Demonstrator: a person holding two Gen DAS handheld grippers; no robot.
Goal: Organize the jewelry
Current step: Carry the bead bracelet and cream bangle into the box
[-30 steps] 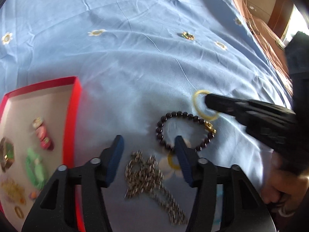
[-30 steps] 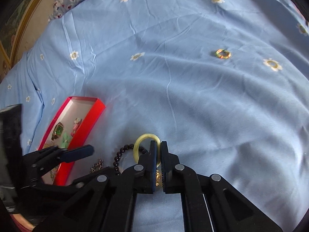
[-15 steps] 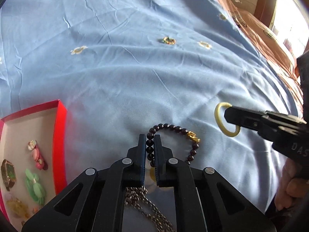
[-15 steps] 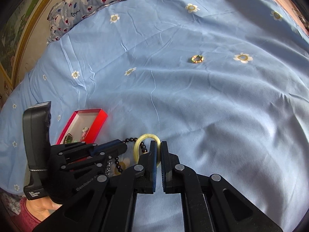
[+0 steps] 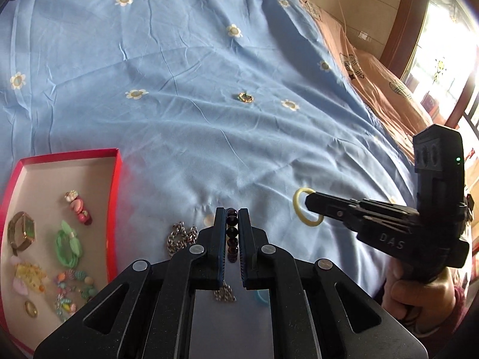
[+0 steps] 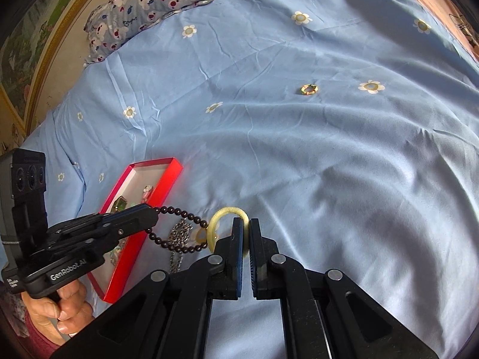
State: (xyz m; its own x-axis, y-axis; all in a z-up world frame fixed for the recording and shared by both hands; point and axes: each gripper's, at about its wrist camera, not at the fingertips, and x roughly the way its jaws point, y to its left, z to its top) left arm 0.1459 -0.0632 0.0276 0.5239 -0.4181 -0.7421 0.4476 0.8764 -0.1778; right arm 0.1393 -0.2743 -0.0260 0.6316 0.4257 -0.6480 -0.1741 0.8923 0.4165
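My left gripper [image 5: 231, 213] is shut on the dark bead bracelet [image 5: 231, 233], which hangs as a loop [image 6: 182, 230] above the blue sheet. My right gripper [image 6: 245, 224] is shut on the pale yellow ring [image 6: 223, 218], also seen in the left wrist view [image 5: 301, 208], held above the sheet. The red tray [image 5: 115, 197] with several pieces of jewelry lies at the left. A silver chain [image 5: 179, 237] lies on the sheet beside the tray. A small gold-green ring [image 5: 245, 97] lies farther away on the sheet.
A patterned pillow [image 6: 146, 6] lies at the head of the bed. A brown blanket [image 5: 374, 74] covers the bed's right side. A small blue ring [image 5: 261, 297] lies under my left gripper. A hand [image 6: 60, 308] holds the left gripper.
My left gripper closed on the bead bracelet and lifted it off the sheet. My right gripper rose with the yellow ring. Both views pulled back from the bed.
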